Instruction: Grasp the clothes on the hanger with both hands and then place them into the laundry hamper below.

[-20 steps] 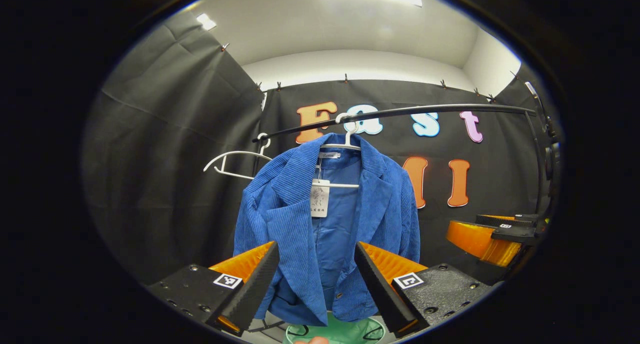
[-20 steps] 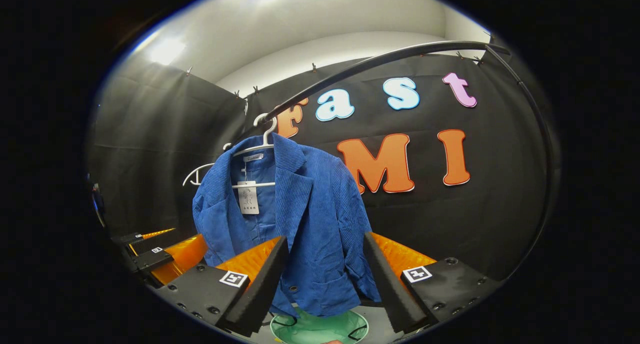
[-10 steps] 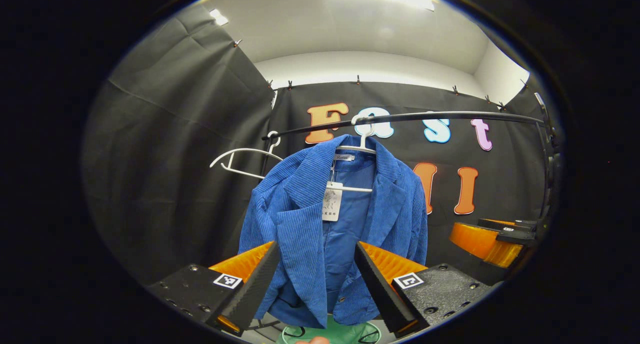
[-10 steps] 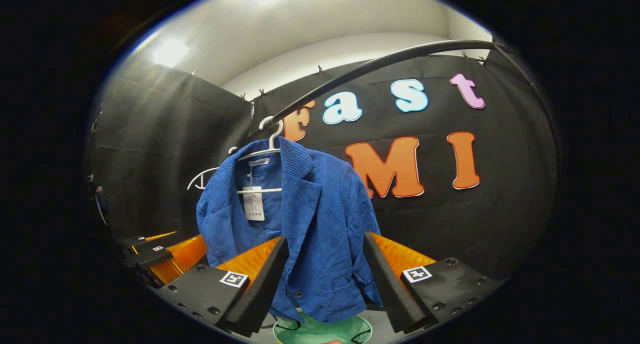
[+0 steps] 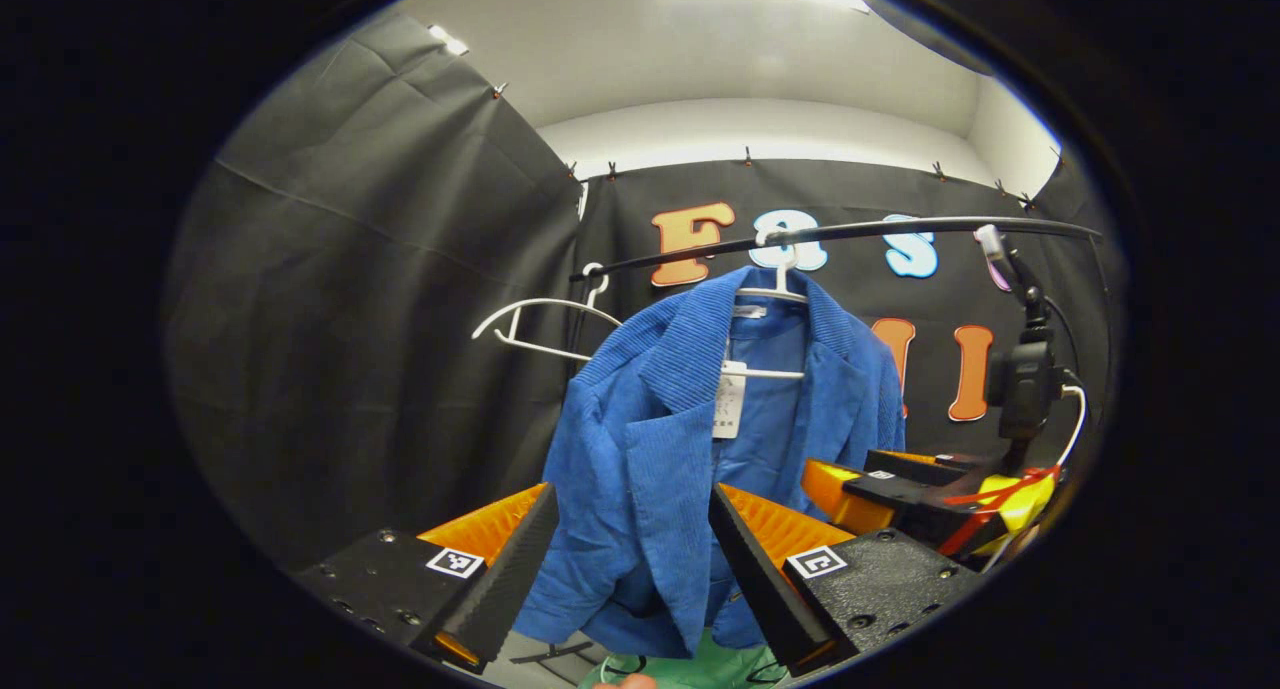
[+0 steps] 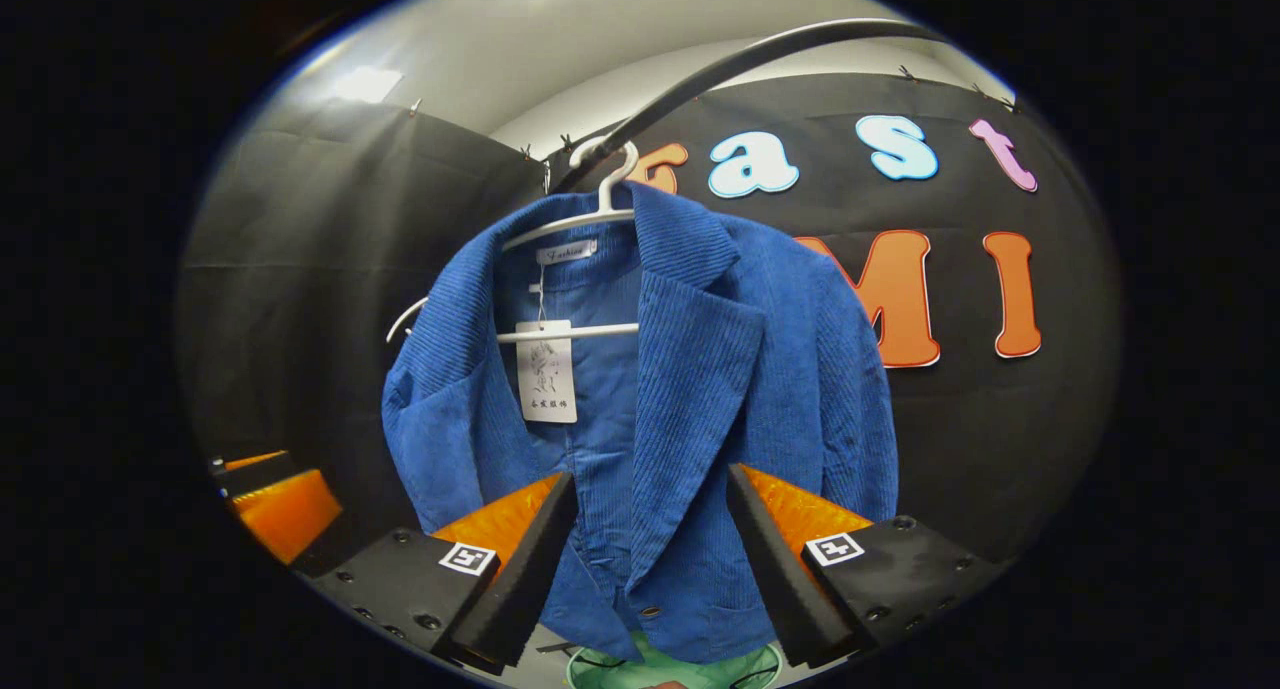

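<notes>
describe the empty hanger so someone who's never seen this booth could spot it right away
Find the dark clothes rail running across the black booth wall. A blue corduroy jacket hangs from it on a white hanger; the empty hanger hooks on at the rail's left end, beside the jacket. It is white, bare, and tilted.

The jacket's [image 6: 690,389] neck label [image 6: 566,254] cannot be read clearly.

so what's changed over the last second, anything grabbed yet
Nothing grabbed yet. Both grippers have closed in on the blue jacket, the right gripper the most: the jacket looms far larger in its view. In the left gripper view the right gripper has come in beside the jacket's right edge. The left gripper stays open, as does the right. The jacket still hangs on its white hanger over the green hamper.
</notes>
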Tool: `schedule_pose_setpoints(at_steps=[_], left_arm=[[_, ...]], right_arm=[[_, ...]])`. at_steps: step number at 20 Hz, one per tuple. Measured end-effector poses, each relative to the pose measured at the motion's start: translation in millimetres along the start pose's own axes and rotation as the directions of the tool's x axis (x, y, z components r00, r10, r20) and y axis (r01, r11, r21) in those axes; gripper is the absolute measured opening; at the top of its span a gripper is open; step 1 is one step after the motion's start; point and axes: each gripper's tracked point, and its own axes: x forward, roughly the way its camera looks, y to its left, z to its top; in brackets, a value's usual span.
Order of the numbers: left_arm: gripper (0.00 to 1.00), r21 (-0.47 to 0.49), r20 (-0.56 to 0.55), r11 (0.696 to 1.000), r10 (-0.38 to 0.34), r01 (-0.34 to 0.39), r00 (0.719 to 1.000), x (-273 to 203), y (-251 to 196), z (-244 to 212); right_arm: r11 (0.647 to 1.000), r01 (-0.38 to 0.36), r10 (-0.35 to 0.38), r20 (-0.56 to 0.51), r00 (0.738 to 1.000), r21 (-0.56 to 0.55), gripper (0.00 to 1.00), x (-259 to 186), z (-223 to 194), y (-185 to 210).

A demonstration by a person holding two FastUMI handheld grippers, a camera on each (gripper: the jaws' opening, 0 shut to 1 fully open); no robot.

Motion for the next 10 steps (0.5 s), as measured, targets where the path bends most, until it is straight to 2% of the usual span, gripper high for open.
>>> schedule_pose_setpoints(at_steps=[1, 2, 3, 8, 10], left_arm=[[0.92, 0.002, 0.001, 1.0, 0.015, -0.015, 1.0, 1, 6, 0], [0.95, 0.005, 0.001, 1.0, 0.031, -0.031, 1.0, 2, 12, -1], [0.92, 0.007, 0.001, 0.999, 0.046, -0.046, 0.999, 3, 18, -1], [0.95, 0.003, 0.006, 0.996, 0.095, -0.095, 0.995, 4, 39, 1], [0.95, 0.001, 0.003, 0.995, 0.098, -0.098, 0.995, 3, 42, -1]], right_arm=[[0.999, 0.047, -0.047, -0.005, 0.999, -0.008, 0.97, 14, -6, -5], [0.997, 0.071, -0.071, -0.006, 0.997, -0.009, 0.96, 28, -11, -6], [0.996, 0.089, -0.089, -0.011, 0.996, -0.007, 0.96, 40, -17, -6], [0.978, 0.208, -0.207, -0.056, 0.977, 0.012, 0.96, 80, -47, -30], [0.979, 0.2, -0.198, -0.052, 0.979, 0.046, 0.95, 83, -48, -37]])
